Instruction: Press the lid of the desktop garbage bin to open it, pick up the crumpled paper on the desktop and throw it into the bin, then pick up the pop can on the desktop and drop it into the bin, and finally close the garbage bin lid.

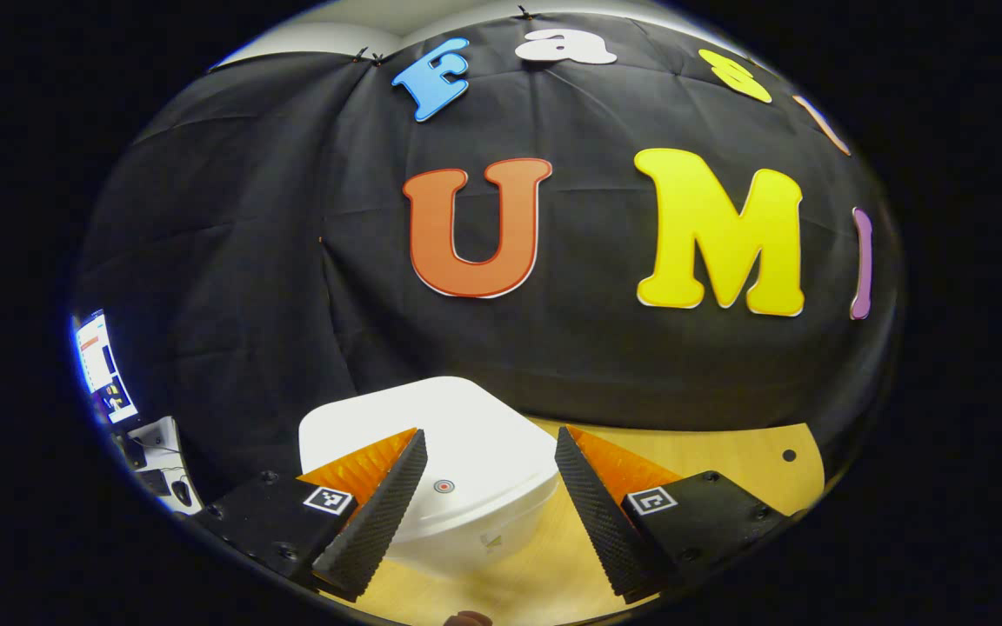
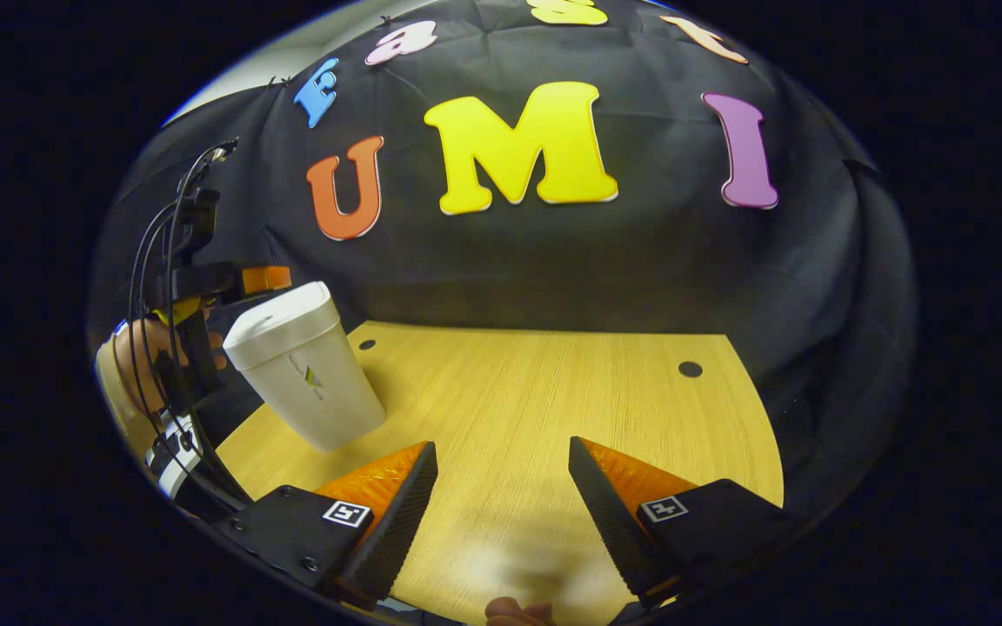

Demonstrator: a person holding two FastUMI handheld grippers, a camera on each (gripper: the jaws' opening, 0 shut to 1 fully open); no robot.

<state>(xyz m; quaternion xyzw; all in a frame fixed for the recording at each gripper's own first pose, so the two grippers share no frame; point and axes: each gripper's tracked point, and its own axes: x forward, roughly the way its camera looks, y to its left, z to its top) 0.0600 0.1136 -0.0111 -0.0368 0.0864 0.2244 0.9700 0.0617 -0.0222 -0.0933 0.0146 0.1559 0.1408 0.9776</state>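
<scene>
White plastic bin sits under the left gripper in left gripper view, lid down w/ a small round button on top; jaws spread wide, holding nothing, above the lid, contact unclear; wooden table to the right, a monitor far left. Right gripper view: right gripper wide open, empty, over bare tabletop; bin far left, left gripper and a hand behind it.
</scene>
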